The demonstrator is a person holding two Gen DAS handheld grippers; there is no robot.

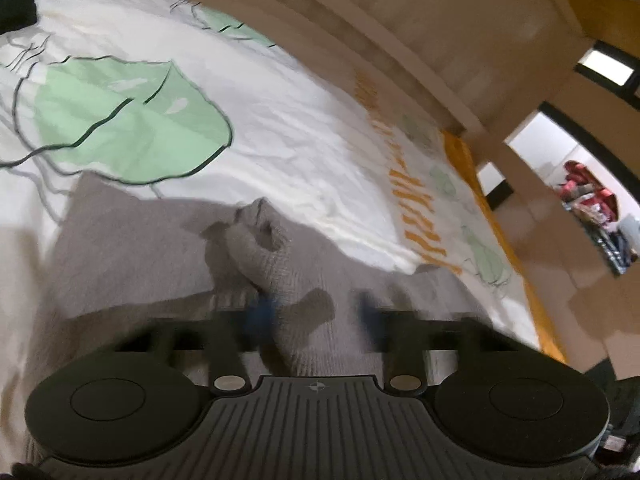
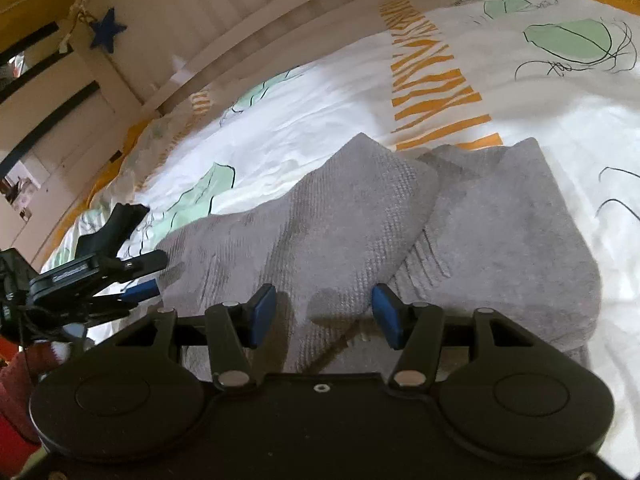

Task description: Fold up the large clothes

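Garment: a grey knitted piece [image 2: 352,216] lies on the white bedcover [image 2: 552,136], which is printed with green leaves and orange stripes; one fold is lifted into a ridge over a flatter part to its right.
Right gripper [image 2: 323,314]: jaws apart, blue pads [image 2: 262,312] on either side of the knit's near edge — cloth between them, neither pad pressing on it.
Left gripper [image 1: 314,314]: blurred in its own view; its fingers look parted around a bunched ridge of the grey knit [image 1: 256,240], and whether they pinch it I cannot tell.
Left gripper from the right wrist view: seen at the left edge [image 2: 138,286], over the knit's left end — one blue pad showing.
Backdrop: a pale slatted headboard [image 2: 224,12] behind the bed, with a blue star [image 2: 107,29] hanging at its left.
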